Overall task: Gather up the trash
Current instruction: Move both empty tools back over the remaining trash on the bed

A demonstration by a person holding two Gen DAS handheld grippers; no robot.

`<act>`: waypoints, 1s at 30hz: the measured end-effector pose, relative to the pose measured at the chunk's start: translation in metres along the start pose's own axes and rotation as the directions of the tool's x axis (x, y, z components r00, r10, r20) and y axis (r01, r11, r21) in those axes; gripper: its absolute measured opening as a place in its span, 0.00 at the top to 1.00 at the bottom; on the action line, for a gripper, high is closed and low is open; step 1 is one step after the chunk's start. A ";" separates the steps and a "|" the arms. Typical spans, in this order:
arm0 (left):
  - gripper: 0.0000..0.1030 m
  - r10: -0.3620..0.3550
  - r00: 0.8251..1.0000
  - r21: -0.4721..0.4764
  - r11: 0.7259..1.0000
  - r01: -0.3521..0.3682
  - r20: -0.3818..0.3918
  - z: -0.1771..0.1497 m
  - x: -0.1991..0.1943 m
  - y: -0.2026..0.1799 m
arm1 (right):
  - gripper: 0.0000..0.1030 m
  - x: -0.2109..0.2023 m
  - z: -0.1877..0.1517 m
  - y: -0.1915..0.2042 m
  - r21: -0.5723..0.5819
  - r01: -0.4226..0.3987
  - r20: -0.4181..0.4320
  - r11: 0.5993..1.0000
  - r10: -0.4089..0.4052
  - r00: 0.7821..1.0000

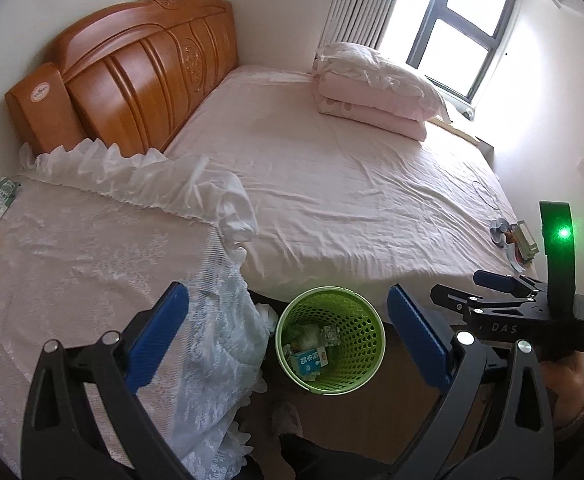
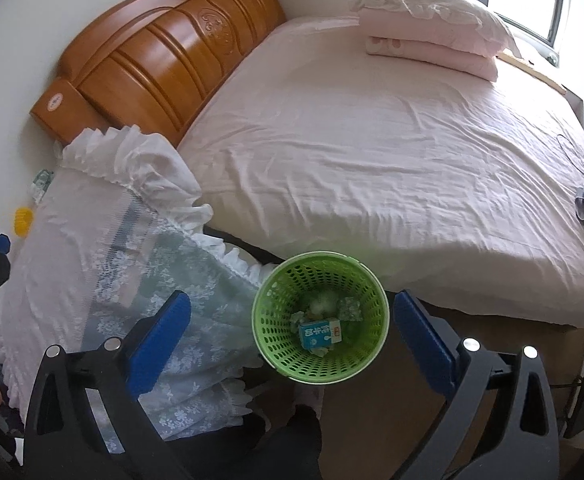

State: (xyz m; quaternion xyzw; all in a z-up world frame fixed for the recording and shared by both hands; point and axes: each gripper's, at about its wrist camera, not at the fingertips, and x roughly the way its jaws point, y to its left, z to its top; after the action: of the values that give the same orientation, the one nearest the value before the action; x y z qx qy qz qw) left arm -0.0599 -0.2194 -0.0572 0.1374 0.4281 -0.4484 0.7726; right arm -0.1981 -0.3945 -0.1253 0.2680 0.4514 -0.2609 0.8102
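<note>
While both tools (image 1: 288, 336) (image 2: 292, 336) gape empty, the perforated green plastic basket (image 2: 268, 332) holds a small carton (image 2: 319, 334).

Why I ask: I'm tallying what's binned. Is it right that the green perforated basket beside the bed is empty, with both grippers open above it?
Not quite. The green perforated basket is not empty: the right wrist view shows a blue carton and crumpled scraps inside. Both the right gripper and left gripper are open.

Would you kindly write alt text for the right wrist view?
Open right gripper hovers above a green perforated plastic wastebasket holding a blue-and-white carton and crumpled wrappers, beside a pink-sheeted bed with a carved wooden headboard.
</note>
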 end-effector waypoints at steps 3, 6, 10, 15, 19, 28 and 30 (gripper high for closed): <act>0.08 0.015 1.000 -0.014 1.000 -0.014 0.010 0.000 -0.005 0.009 | 0.02 -0.001 0.006 0.015 -0.024 -0.015 0.011 1.000 0.015 1.000; 0.08 0.044 0.999 -0.035 0.998 -0.043 0.027 0.000 -0.013 0.022 | 0.02 -0.003 0.015 0.033 -0.051 -0.039 0.020 0.998 0.040 0.999; 0.08 0.115 0.992 -0.074 0.991 -0.111 0.055 -0.006 -0.031 0.048 | 0.02 -0.007 0.027 0.062 -0.110 -0.091 0.034 0.990 0.095 0.995; 0.08 0.223 0.972 -0.171 0.963 -0.207 0.077 -0.016 -0.056 0.094 | 0.02 -0.004 0.046 0.114 -0.211 -0.183 0.026 0.960 0.192 0.981; 0.08 0.302 0.951 -0.261 0.926 -0.274 0.070 -0.027 -0.072 0.131 | 0.02 0.005 0.059 0.155 -0.278 -0.232 0.001 0.932 0.242 0.970; 0.08 0.449 0.893 -0.429 0.812 -0.396 0.025 -0.051 -0.101 0.213 | 0.02 0.031 0.076 0.244 -0.392 -0.327 -0.078 0.860 0.323 0.943; 0.08 0.464 0.886 -0.443 0.797 -0.410 0.016 -0.054 -0.101 0.229 | 0.02 0.038 0.079 0.264 -0.412 -0.345 -0.099 0.843 0.335 0.937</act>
State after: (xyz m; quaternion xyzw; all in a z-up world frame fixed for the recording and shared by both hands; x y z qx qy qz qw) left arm 0.0728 -0.0006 -0.0492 0.0318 0.4235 -0.1604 0.8910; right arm 0.0419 -0.2639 -0.0708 0.1644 0.4519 -0.0061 0.8768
